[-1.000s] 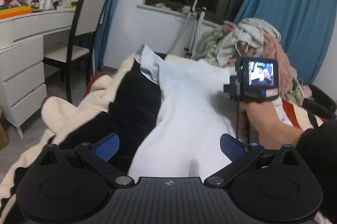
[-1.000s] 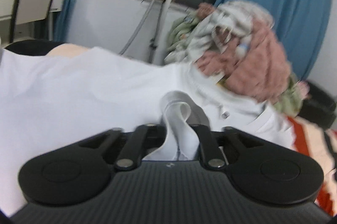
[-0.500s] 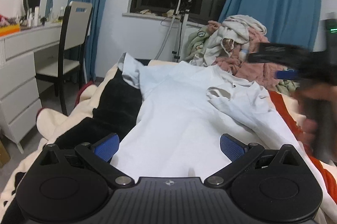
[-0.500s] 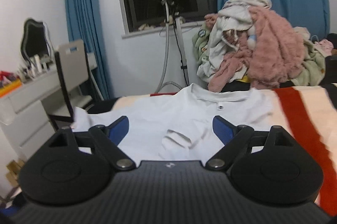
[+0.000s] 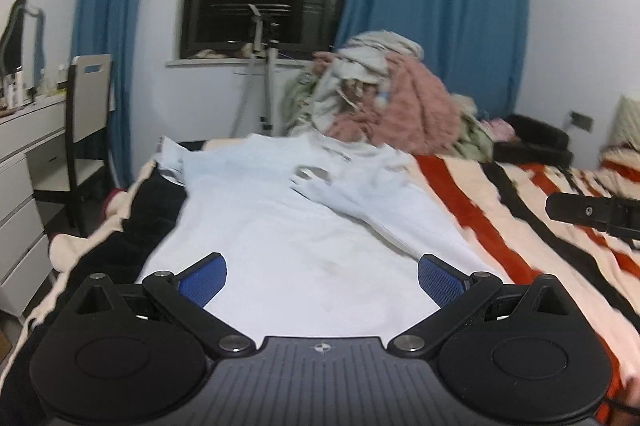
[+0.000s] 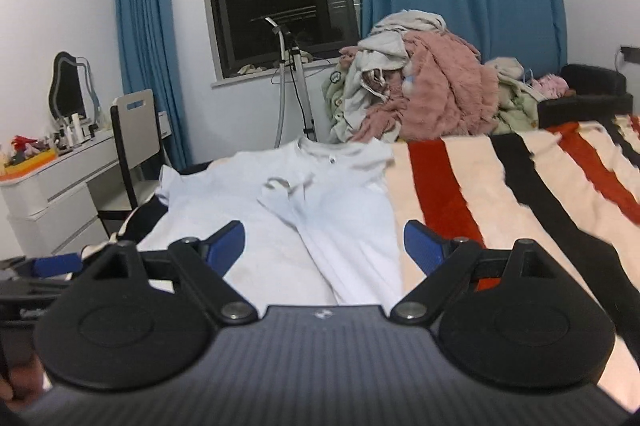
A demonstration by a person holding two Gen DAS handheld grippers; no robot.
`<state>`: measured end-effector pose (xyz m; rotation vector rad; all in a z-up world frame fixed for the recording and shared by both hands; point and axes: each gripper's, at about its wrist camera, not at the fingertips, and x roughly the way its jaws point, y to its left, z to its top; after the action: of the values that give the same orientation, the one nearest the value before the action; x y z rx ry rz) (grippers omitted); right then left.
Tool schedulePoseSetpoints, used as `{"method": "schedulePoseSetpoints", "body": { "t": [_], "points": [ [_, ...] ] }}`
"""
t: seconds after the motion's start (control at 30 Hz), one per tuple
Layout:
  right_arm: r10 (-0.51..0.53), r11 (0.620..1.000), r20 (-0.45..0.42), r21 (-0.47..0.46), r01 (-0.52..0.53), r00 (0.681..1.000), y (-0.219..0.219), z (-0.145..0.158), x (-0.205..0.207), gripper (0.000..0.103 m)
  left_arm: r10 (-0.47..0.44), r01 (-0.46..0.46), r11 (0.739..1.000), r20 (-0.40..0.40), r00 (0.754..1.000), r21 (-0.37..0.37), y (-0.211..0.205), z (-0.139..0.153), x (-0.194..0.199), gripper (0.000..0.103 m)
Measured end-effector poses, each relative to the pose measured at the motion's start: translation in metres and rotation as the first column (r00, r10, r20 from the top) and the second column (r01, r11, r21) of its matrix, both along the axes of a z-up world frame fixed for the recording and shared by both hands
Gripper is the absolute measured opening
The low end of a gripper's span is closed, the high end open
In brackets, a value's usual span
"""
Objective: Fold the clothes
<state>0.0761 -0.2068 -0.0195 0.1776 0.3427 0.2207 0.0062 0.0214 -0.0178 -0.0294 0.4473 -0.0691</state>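
White cotton, a short-sleeved shirt [image 6: 320, 210], lies spread along the left part of the bed, collar toward the window and hem nearest the cameras. Its right sleeve is folded inward across the chest, so its right edge runs as a straight line beside the first red stripe of the fleecy cream blanket with red and black stripes [image 6: 480, 194]. Its left sleeve [image 5: 170, 156] sticks out toward the bed's left edge, over a black band of the blanket.

Both tongs hang above the hem with nothing between their blue pads. The left gripper [image 5: 322, 276] has its jaws spread wide over the shirt's lower middle. The right gripper [image 6: 324, 240] is likewise spread wide, over the folded right side of the shirt. In the left view its black body shows at the frame's right edge, well apart from the shirt.

Right of the shirt the blanket lies bare, open room. Beyond the collar a heap of pink, white and green clothes [image 6: 420, 94] crowds the far end. Left of the bed stand a white-backed chair with dark frame [image 6: 136, 130] and a white dresser with drawers [image 6: 52, 198].
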Motion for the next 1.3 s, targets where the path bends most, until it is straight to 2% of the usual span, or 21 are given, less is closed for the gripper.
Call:
{"method": "schedulePoseSetpoints", "body": {
  "t": [0.17,0.27,0.43,0.53,0.63,0.8,0.9,1.0,1.1,1.2,1.3],
  "points": [
    [-0.052,0.984,0.004,0.168,0.051,0.999,-0.050,0.007,-0.015,0.088,-0.077,0.076,0.997,-0.065,0.995,-0.018,-0.025,-0.015,-0.006,0.102],
    [-0.116,0.967,0.020,0.228,0.109,0.993,-0.078,0.012,-0.017,0.088,-0.102,0.102,0.995,-0.101,0.990,-0.013,-0.036,-0.024,-0.004,0.102],
    [-0.168,0.953,-0.038,0.251,0.172,0.985,-0.100,0.002,-0.011,0.088,-0.125,0.122,0.992,-0.146,0.981,-0.029,-0.050,-0.036,0.000,0.102],
    [-0.170,0.949,-0.052,0.259,0.178,0.984,-0.104,-0.002,-0.009,0.088,-0.155,0.156,0.988,-0.149,0.977,-0.007,-0.060,-0.040,-0.001,0.102],
    [-0.164,0.948,-0.045,0.269,0.170,0.985,-0.107,-0.003,-0.010,0.088,-0.190,0.195,0.981,-0.156,0.969,0.018,-0.072,-0.044,-0.002,0.102],
    [-0.167,0.948,-0.031,0.269,0.169,0.986,-0.117,-0.003,-0.015,0.088,-0.232,0.239,0.971,-0.184,0.955,0.018,-0.093,-0.045,-0.002,0.100],
    [-0.206,0.935,-0.017,0.293,0.201,0.978,-0.132,-0.001,-0.018,0.088,-0.249,0.258,0.966,-0.186,0.951,0.026,-0.111,-0.042,-0.002,0.099],
    [-0.260,0.911,0.002,0.331,0.245,0.966,-0.153,0.000,-0.023,0.088,-0.265,0.273,0.962,-0.193,0.944,0.011,-0.134,-0.039,0.002,0.092],
    [-0.300,0.885,0.002,0.372,0.278,0.954,-0.172,-0.002,-0.027,0.088,-0.318,0.320,0.947,-0.210,0.925,-0.023,-0.163,-0.039,0.007,0.085],
    [-0.312,0.865,-0.009,0.410,0.288,0.950,-0.188,-0.005,-0.031,0.089,-0.398,0.387,0.918,-0.236,0.887,-0.091,-0.192,-0.044,0.014,0.077],
    [-0.325,0.859,-0.015,0.413,0.301,0.946,-0.193,-0.009,-0.033,0.089,-0.464,0.449,0.886,-0.255,0.848,-0.118,-0.220,-0.056,0.018,0.067]
  ]
}}
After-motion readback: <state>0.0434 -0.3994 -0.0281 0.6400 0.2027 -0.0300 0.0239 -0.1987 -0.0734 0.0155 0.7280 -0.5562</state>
